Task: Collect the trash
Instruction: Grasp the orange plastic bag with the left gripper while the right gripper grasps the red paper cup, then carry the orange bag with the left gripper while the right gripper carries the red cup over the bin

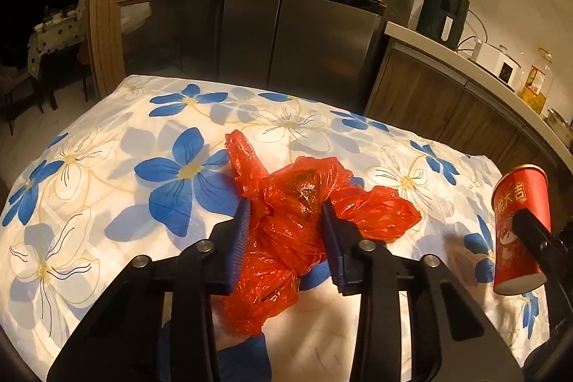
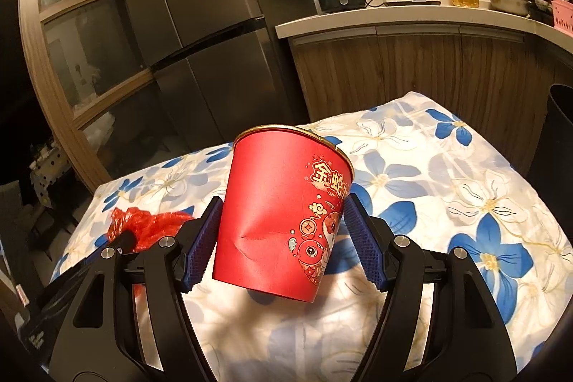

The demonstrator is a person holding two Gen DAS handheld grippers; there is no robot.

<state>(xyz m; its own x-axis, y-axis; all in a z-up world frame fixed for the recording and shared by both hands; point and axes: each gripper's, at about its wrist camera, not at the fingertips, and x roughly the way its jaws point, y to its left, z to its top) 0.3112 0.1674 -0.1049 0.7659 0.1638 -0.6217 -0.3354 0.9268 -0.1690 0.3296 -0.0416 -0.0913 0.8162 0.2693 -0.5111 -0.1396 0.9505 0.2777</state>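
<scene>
Crinkled red plastic bag (image 1: 286, 231) pinched by left gripper (image 1: 286, 213); dented paper cup (image 2: 283, 221) clamped by right gripper (image 2: 281, 213).

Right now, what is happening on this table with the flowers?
A person is collecting trash with two handheld grippers. The right gripper holds a red paper cup, lifted clear of the flowered tablecloth and slightly tilted. The left gripper sits around a crumpled red plastic bag that lies on the cloth, its pads against the plastic.

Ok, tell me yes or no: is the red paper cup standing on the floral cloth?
No: in the right wrist view the red paper cup hangs tilted between the right gripper's pads, its base clear of the floral cloth.
</scene>
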